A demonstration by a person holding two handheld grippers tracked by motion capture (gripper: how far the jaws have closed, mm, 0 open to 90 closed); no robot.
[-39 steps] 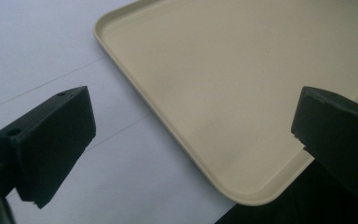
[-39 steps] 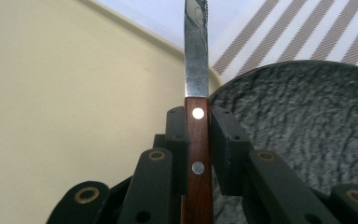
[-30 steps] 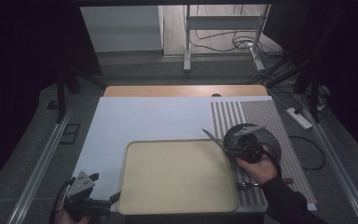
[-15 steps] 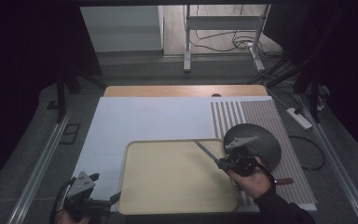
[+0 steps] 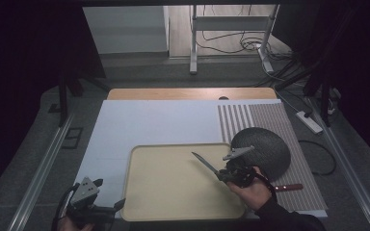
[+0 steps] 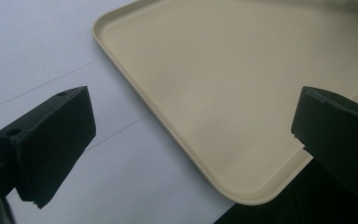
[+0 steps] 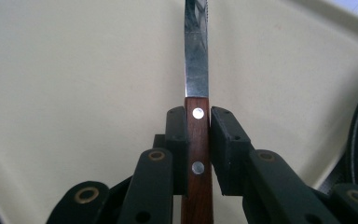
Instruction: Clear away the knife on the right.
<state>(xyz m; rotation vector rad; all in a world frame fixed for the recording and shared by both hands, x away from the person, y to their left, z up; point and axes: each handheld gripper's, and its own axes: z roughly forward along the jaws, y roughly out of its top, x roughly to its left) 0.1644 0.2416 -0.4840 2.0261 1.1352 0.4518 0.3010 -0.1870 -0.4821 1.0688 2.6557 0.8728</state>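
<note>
Right gripper (image 7: 198,140): clamped on the wooden handle of the knife (image 7: 196,70), blade pointing out over the tray (image 5: 173,192).
Left gripper (image 5: 94,207): jaws apart, holding nothing, by the tray's near left corner.
Step advice: lower the knife flat, blade level, well inside the rim, then release.
Tray: bare inside.
Dark plate (image 5: 265,149): on the bench right of the tray, nothing on it.

The knife (image 7: 197,116) has a reddish-brown wooden handle with two silver rivets and a narrow steel blade. It is clamped by the handle, blade pointing out over the cream tray (image 5: 173,202), toward the far left. In the high view the blade (image 5: 205,162) hangs above the tray's right half, near the dark round plate (image 5: 265,149).
</note>
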